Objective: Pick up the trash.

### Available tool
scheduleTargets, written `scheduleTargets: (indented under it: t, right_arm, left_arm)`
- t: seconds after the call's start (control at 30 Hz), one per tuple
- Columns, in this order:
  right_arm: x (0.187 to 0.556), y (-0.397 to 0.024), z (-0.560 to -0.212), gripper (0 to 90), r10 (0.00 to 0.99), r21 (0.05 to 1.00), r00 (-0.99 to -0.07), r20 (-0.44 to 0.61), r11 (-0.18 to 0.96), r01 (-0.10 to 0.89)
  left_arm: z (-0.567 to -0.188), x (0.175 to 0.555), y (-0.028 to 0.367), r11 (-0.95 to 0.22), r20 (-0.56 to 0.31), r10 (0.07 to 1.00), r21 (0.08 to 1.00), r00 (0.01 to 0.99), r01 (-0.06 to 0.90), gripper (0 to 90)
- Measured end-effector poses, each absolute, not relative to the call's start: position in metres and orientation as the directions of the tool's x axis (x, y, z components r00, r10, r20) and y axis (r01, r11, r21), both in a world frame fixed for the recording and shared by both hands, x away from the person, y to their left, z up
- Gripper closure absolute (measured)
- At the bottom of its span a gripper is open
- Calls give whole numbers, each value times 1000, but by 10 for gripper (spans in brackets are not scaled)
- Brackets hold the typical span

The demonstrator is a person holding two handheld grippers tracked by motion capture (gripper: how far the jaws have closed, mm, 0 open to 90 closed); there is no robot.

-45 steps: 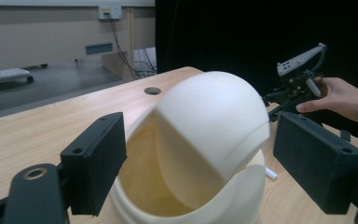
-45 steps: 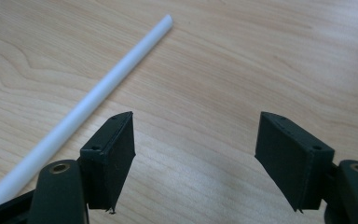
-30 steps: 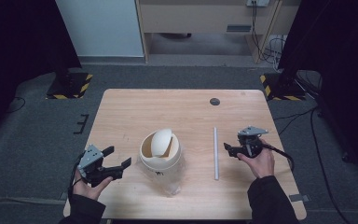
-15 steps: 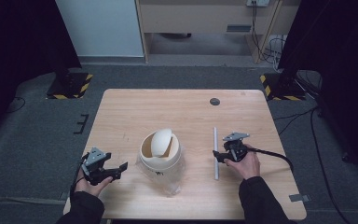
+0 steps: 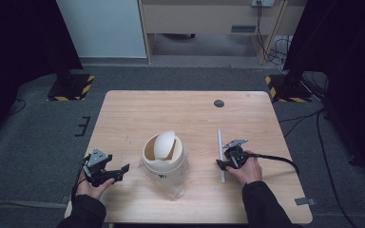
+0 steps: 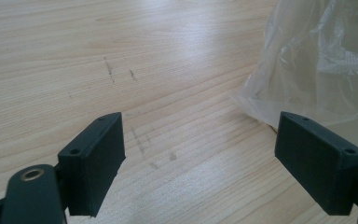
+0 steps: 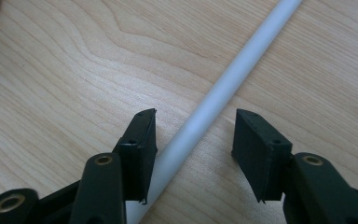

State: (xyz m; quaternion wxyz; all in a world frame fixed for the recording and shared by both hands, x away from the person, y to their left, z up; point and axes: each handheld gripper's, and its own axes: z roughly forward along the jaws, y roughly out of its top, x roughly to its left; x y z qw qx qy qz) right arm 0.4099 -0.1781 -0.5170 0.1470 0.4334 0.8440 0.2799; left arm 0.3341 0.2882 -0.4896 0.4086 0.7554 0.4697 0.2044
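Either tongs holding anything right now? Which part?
Nothing held yet. The right tongs straddle the white rod near its near end, jaws just been closing, pads not clamped on it. The left tongs are open over bare table.

so there's this long thin white plastic rod (image 5: pixel 221 154), round and smooth with a matte finish, lying flat on the light wooden tabletop (image 5: pixel 180 111), right of centre. in the high view it runs almost straight away from the near edge, a bit right of the cream bin with its clear plastic bag. up close in the right gripper view (image 7: pixel 223 84) it cuts diagonally across the wood grain, its lower stretch sitting between the two black jaws, closer to the left one.
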Motion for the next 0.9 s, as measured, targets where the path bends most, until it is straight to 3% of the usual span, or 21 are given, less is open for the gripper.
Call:
scheduleTargets:
  t: [0.5,0.9]
  right_arm:
    - [411,-180,-514,757,816,578,-578,5,469,667]
    - [411,-181,-513,794,817,571,-576,2,472,672]
  left_arm:
    - [-490,334,288,-223,-79,876,809,476,544,157]
    - [-489,334,289,-213,-82,878,815,471,539,157]
